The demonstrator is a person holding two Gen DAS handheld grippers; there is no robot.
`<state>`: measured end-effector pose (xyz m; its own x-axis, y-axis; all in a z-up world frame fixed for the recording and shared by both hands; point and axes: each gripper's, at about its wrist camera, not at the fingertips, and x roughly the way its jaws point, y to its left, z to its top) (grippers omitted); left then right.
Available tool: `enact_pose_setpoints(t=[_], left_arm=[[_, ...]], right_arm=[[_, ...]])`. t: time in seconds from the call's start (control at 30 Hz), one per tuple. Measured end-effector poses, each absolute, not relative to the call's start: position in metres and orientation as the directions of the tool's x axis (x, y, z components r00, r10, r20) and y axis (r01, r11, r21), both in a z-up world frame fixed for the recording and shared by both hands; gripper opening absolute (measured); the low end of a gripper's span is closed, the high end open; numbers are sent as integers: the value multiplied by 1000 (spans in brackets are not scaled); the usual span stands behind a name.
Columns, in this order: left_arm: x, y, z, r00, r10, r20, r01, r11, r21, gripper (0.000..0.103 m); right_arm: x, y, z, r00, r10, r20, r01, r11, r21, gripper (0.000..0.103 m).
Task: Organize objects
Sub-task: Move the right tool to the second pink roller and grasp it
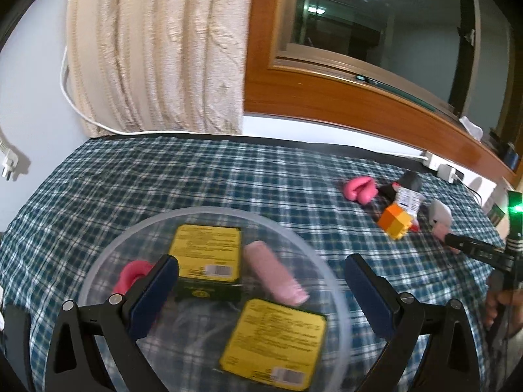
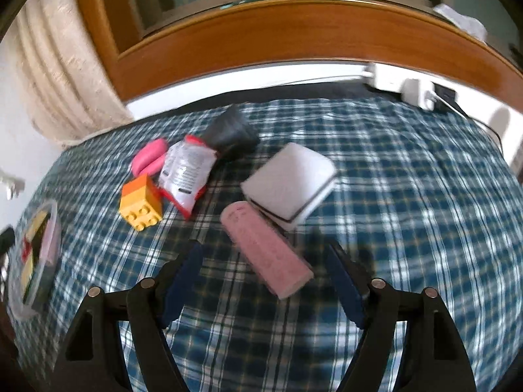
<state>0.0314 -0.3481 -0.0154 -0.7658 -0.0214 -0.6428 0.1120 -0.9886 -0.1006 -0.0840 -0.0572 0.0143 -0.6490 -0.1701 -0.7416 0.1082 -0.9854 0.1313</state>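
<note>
Two yellow boxes (image 1: 206, 251), perhaps two pink tubes (image 2: 264, 250).

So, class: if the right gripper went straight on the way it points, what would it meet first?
Probably the pink tube, lying on the checked cloth between the open fingers of the right gripper; depth is unclear.

Cloth (image 2: 392, 170): blue, white plaid. Bowl (image 1: 294, 238): clear; inside, two packs (image 1: 206, 248) yellow, black-edged, plus pink tube (image 1: 274, 272). Block (image 2: 141, 203): orange over yellow. Second tube (image 2: 264, 250): pale pink. Sponge (image 2: 291, 179): white, dark-banded. Pouch (image 2: 186, 173): white, red-trimmed. Curtain (image 1: 157, 49): cream. Frame (image 2: 294, 29): brown wood. Gripper pads (image 2: 183, 277): dark blue.
</note>
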Motion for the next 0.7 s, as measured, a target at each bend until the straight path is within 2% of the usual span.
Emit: enact_pose_setpoints(t=[0.03,0.1,0.13,0.2,0.27,0.4,0.7], left_arm=[[31,-344,-14,-766,-20,-643,107,-990,-97,102],[30,-338,-13,-766,-17,-643,96,-991,-89,102],[28,-333,-12,-765,-13,-643,89,-992,-85,102],[26,-326,-11,-763,-6,-646,77,-994,-81,102],[25,-321,-11,-761,-1,-648,67,-995,-77,102],[20,-307,-12,-754,10,-657,44,-997,-66,102],[1,-266,-13,-735,68,-675,-49,-998,-46,102]], right_arm=[[-86,-60,14,-642,-168,-748,129,-985,112,72],[-90,-65,11,-622,-174,-763,161,-983,93,60],[-91,-67,10,-620,-173,-766,167,-982,86,59],[-92,-69,10,-620,-166,-767,179,-981,68,45],[-92,-71,10,-623,-137,-770,177,-984,32,37],[-89,-68,11,-620,-160,-768,192,-980,49,33],[-65,-52,12,-606,-217,-766,209,-972,110,32]])
